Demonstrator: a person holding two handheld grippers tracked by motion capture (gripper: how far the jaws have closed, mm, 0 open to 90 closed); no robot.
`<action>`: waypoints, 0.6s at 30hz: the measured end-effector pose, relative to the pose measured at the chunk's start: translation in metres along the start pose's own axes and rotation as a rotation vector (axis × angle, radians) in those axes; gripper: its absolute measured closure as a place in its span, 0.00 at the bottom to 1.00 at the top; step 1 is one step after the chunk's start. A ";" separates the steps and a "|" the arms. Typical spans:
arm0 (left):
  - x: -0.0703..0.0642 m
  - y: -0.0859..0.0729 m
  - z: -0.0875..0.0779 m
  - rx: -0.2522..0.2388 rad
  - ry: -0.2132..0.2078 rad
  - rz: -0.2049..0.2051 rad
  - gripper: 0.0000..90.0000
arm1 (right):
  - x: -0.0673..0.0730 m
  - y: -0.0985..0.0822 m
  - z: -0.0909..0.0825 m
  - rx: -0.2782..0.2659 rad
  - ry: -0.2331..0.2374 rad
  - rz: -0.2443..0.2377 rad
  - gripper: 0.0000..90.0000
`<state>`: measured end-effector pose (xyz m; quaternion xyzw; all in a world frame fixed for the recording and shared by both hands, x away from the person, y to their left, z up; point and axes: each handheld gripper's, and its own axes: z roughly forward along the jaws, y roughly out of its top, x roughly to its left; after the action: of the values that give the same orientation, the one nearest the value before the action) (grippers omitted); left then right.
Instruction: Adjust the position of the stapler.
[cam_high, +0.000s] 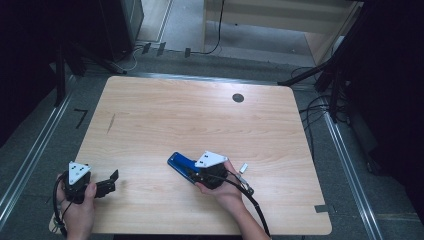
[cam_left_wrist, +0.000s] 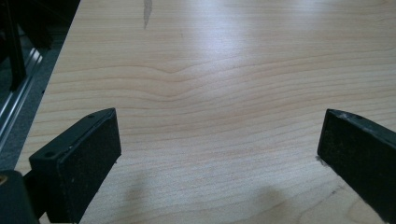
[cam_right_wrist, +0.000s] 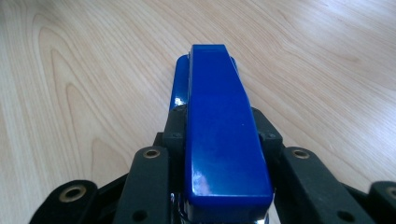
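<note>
A glossy blue stapler (cam_high: 181, 163) (cam_right_wrist: 219, 135) sits low over the wooden table (cam_high: 200, 120), near its front middle. My right gripper (cam_high: 192, 172) (cam_right_wrist: 219, 126) is shut on the stapler's sides, with the stapler pointing away from the hand toward the upper left in the high view. At the front left corner my left gripper (cam_high: 111, 181) (cam_left_wrist: 219, 154) stands open over bare wood, with nothing between its fingers (cam_left_wrist: 79, 163).
A small white object (cam_high: 244, 168) lies just right of the right hand. A dark round hole (cam_high: 238, 97) sits in the table's far right part. Cables and dark stands surround the table on the floor.
</note>
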<state>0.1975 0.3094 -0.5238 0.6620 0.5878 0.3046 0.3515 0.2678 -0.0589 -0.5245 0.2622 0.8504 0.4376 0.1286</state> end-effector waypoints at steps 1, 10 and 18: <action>0.000 0.000 0.000 -0.001 -0.001 0.000 0.00 | -0.001 -0.002 -0.002 -0.002 0.002 0.001 0.75; 0.002 -0.001 -0.002 -0.017 -0.011 -0.021 0.00 | -0.005 -0.019 -0.018 -0.023 0.015 -0.001 0.75; -0.003 -0.001 -0.003 -0.019 -0.005 0.024 0.00 | -0.007 -0.028 -0.028 -0.029 0.044 -0.023 0.75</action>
<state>0.1941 0.3070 -0.5223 0.6662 0.5761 0.3128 0.3556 0.2511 -0.0954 -0.5310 0.2407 0.8496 0.4540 0.1188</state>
